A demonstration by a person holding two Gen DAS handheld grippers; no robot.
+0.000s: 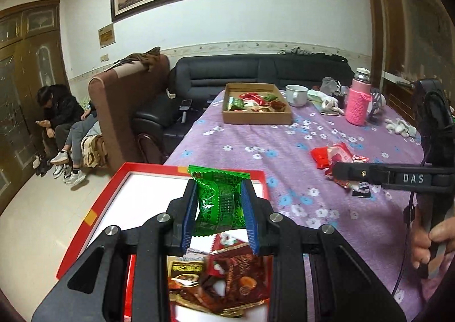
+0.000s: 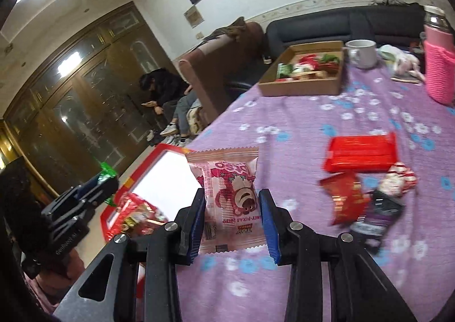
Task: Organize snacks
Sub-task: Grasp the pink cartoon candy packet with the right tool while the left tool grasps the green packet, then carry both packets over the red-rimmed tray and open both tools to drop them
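Lidless box [image 1: 93, 208] at table edge — cardboard tray [image 1: 257, 118] far behind, mug [image 1: 296, 95] right.

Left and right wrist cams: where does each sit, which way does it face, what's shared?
Left wrist: on the left hand-held gripper, facing forward over the red box; it grips a green snack; the person's right hand shows.
Right wrist: on the right hand-held gripper, facing the purple tablecloth; it grips a pink snack.
Shared: the red box and the cardboard tray.
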